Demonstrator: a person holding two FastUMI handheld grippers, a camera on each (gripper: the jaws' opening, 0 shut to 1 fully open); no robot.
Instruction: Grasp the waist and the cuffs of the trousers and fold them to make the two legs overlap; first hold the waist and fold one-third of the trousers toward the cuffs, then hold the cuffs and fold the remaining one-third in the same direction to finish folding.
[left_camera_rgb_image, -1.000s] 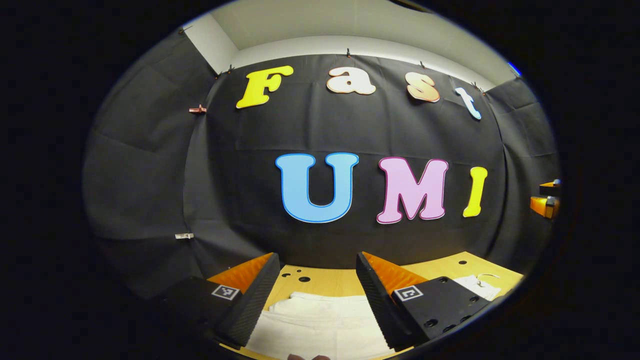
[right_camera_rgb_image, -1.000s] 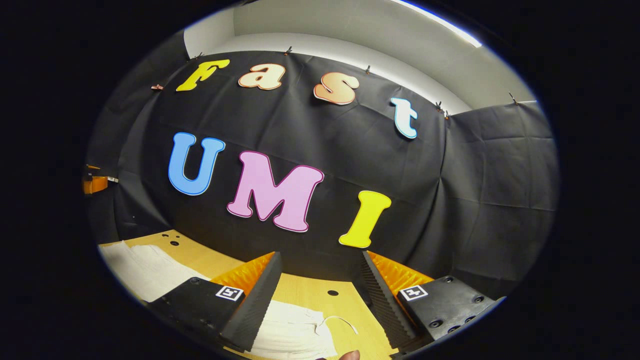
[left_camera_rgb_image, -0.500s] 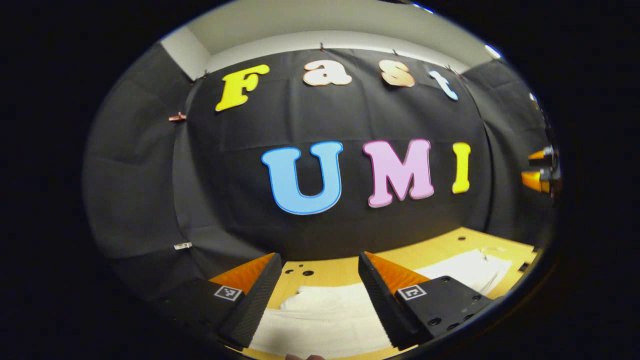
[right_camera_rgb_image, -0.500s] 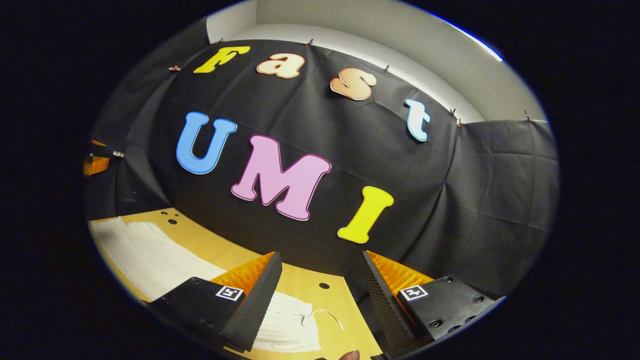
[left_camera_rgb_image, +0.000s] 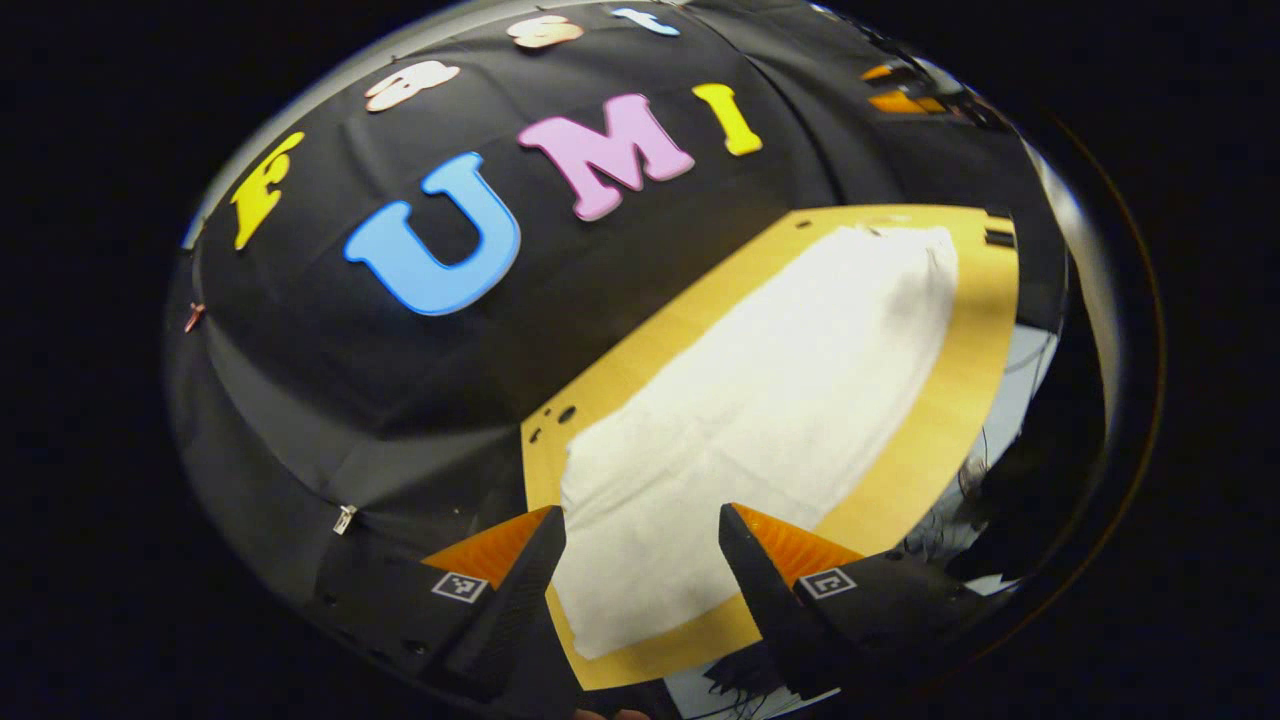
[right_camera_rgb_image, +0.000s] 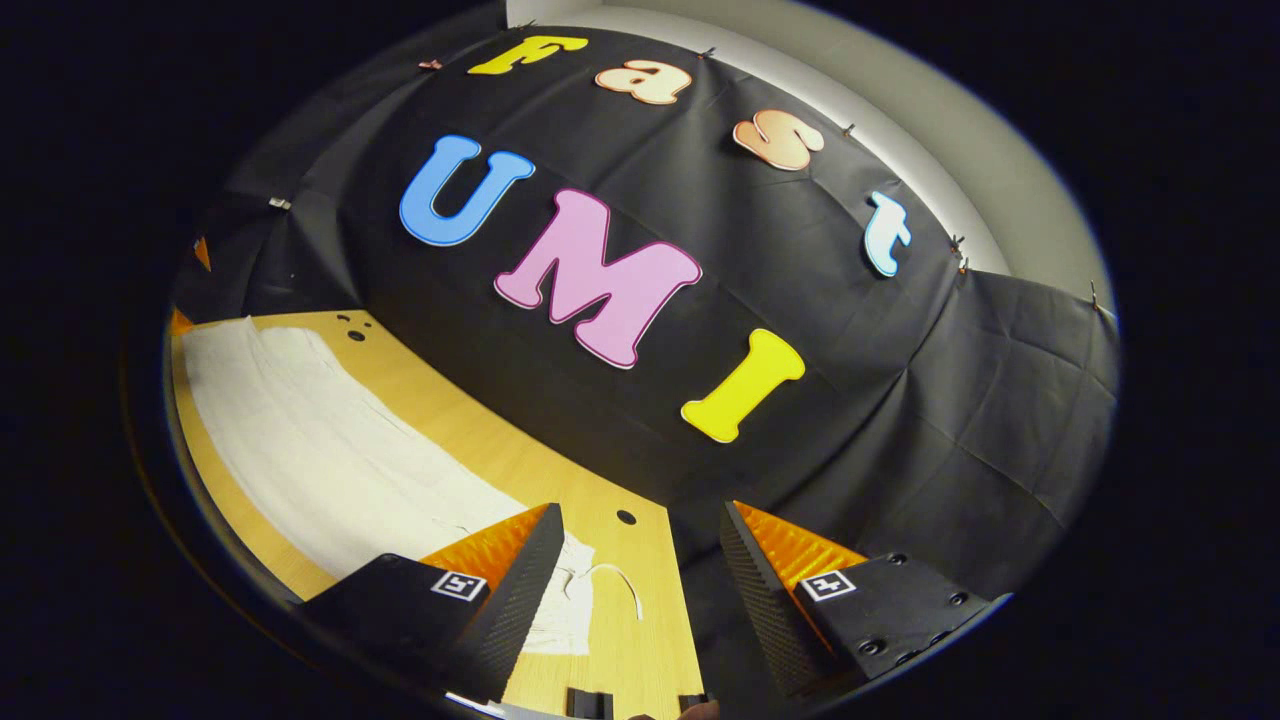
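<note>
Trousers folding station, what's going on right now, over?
Left gripper open, above the trousers. Right gripper open near the drawstring end. Trousers flat along the table, nothing gripped. Nothing in the way.

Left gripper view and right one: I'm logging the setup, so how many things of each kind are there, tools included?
Trousers: 1, white, lying flat
Table: 1, wooden
Drawstring: 1, at the waist
Tools: 2, left tool and right tool, both open
Total: 5
</note>
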